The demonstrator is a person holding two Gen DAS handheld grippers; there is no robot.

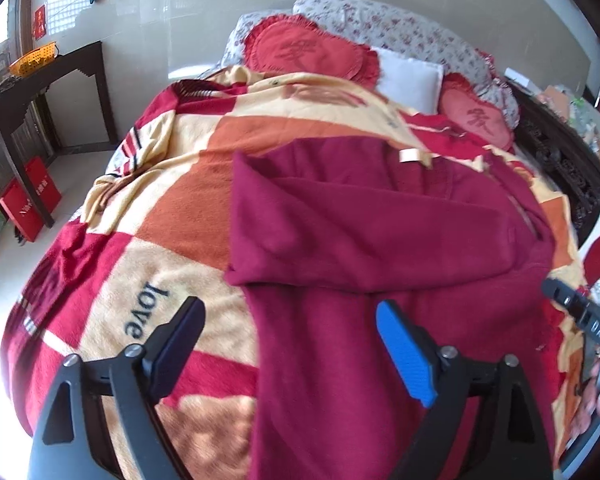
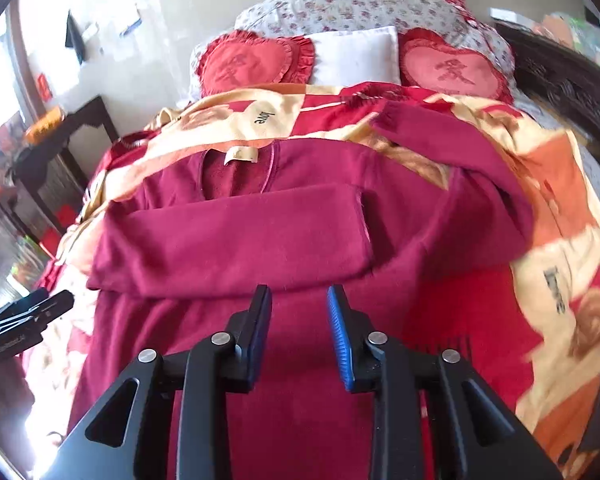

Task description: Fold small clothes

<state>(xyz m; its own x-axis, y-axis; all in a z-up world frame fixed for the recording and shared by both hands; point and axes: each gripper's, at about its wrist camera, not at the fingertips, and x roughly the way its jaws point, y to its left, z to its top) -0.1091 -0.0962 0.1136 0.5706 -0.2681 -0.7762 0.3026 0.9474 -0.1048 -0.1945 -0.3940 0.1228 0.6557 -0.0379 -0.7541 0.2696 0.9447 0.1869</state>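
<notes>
The bed (image 2: 572,208) is filling the room, its patterned blanket (image 1: 172,208) spreading under a dark red sweater (image 2: 284,240) that is lying flat in the middle. One sleeve (image 2: 236,236) is lying folded across the chest; the other sleeve (image 2: 460,148) is trailing out toward two o'clock, not yet folded. The left gripper (image 1: 288,344) is hovering over the sweater's edge at nine o'clock, fingers wide apart and empty. The right gripper (image 2: 300,332) is hanging above the hem, fingers slightly apart, gripping nothing. I'd pinch that loose cuff and lay it straight across, keeping wrinkles out.
</notes>
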